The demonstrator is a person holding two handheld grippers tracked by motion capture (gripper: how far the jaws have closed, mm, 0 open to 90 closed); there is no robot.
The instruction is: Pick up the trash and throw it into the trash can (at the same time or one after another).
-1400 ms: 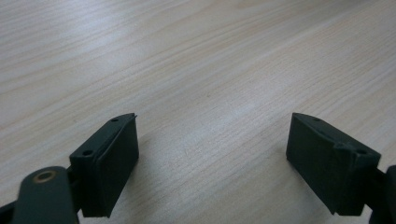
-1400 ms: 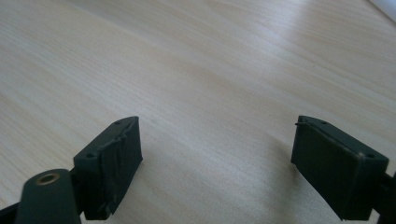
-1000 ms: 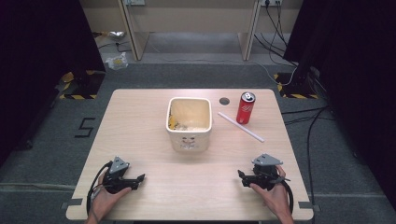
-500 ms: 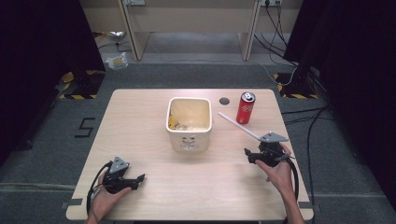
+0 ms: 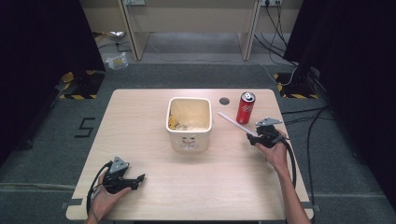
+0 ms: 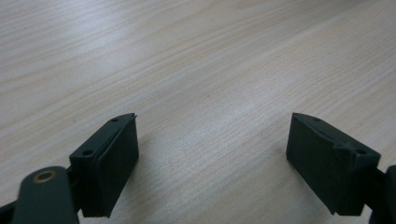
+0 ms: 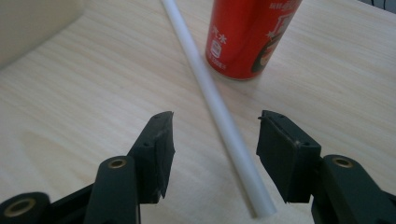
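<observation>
right gripper (image 7: 212, 128): jaws closing, apart around white tube (image 7: 219, 109), no contact | tube flat by red can (image 7: 247, 32) | left gripper (image 6: 212, 140): jaws apart, nothing between | table (image 5: 140, 140): pale wood | floor mark "5" (image 5: 85, 127)

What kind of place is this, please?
Probably a lab set up for recording: a light wooden table on grey carpet, black curtains on both sides, yellow-black hazard tape, and loose cables running across the floor.
</observation>
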